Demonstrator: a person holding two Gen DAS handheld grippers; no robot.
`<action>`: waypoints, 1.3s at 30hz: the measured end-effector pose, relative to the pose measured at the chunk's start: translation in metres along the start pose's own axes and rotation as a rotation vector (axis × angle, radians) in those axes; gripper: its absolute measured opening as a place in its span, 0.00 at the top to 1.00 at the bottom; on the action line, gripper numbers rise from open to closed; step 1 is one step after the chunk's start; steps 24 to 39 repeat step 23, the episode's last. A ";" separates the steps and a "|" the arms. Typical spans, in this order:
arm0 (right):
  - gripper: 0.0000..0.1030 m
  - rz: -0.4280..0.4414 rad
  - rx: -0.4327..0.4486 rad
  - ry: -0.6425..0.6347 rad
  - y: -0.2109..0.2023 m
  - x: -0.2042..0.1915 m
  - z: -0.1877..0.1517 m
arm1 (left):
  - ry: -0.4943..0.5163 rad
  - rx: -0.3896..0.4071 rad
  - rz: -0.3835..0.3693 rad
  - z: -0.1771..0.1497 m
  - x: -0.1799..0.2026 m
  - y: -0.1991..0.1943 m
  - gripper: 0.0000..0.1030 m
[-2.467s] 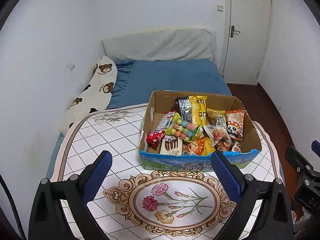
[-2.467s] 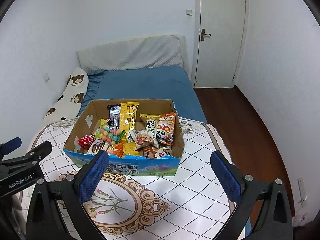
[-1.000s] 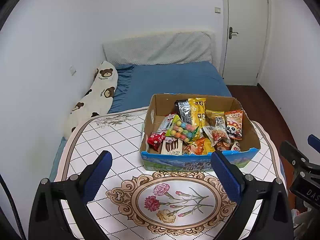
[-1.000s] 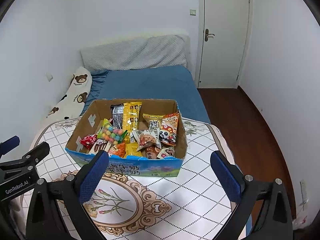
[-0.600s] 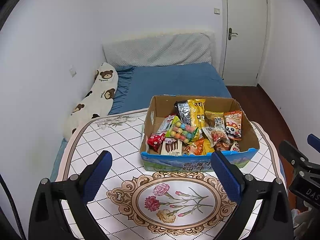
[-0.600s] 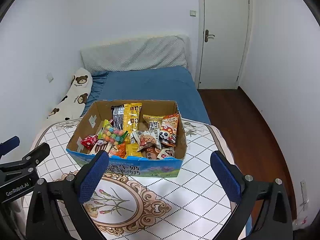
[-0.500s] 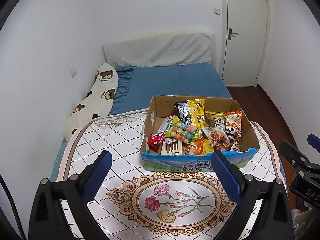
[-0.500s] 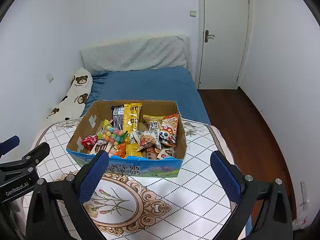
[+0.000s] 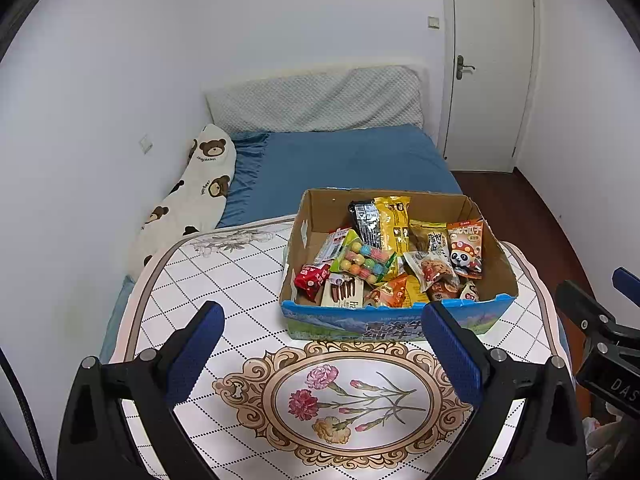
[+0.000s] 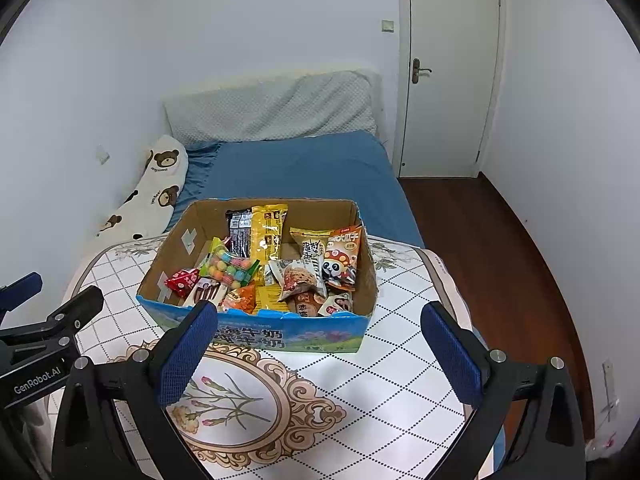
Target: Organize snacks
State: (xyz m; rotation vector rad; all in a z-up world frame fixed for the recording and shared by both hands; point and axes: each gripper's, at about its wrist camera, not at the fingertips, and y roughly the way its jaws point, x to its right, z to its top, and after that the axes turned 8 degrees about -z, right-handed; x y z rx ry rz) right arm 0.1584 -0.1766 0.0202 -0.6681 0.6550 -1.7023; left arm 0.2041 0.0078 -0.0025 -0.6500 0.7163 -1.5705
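Item one — my left tongs [image 9: 322, 344]: spread wide, nothing between the blue pads, hovering above the tabletop [image 9: 224, 276] over its flower medallion [image 9: 352, 398].

Item two — my right tongs [image 10: 318, 344]: likewise wide apart and holding nothing, above the checked cloth to the right of the medallion. I see each pair at the edge of the other's view, well apart.

Item three: cardboard snack box [image 9: 396, 328], blue printed front wall, open top. It stands on the tabletop just ahead of both tongs; from the left tongs it lies ahead and a little right, from the right tongs ahead and a little left.

Contents, as I read them from the left tongs:
- candy-ball pack [image 9: 366, 262], green-edged, near the middle
- yellow packet [image 9: 394, 224] and black packet [image 9: 366, 222], leaning on the far wall
- panda packet [image 9: 464, 248], far right
- red packet [image 9: 312, 280], near left corner
- chocolate-stick box [image 9: 346, 292] and orange packet [image 9: 390, 292], against the near wall
- further wrappers beneath, too jumbled to tell apart

Beyond the box: bed [image 9: 344, 160] with blue sheet, bear-print pillow [image 9: 192, 196] along its left side, white door [image 9: 488, 68] far right.
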 end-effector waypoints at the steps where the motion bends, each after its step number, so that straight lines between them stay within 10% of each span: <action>1: 0.00 0.001 0.002 0.002 -0.001 0.000 0.000 | -0.002 -0.002 -0.003 0.000 0.000 0.000 0.02; 39: 0.00 -0.002 0.003 0.006 -0.002 -0.002 -0.001 | -0.003 -0.003 -0.013 -0.001 0.001 0.000 0.02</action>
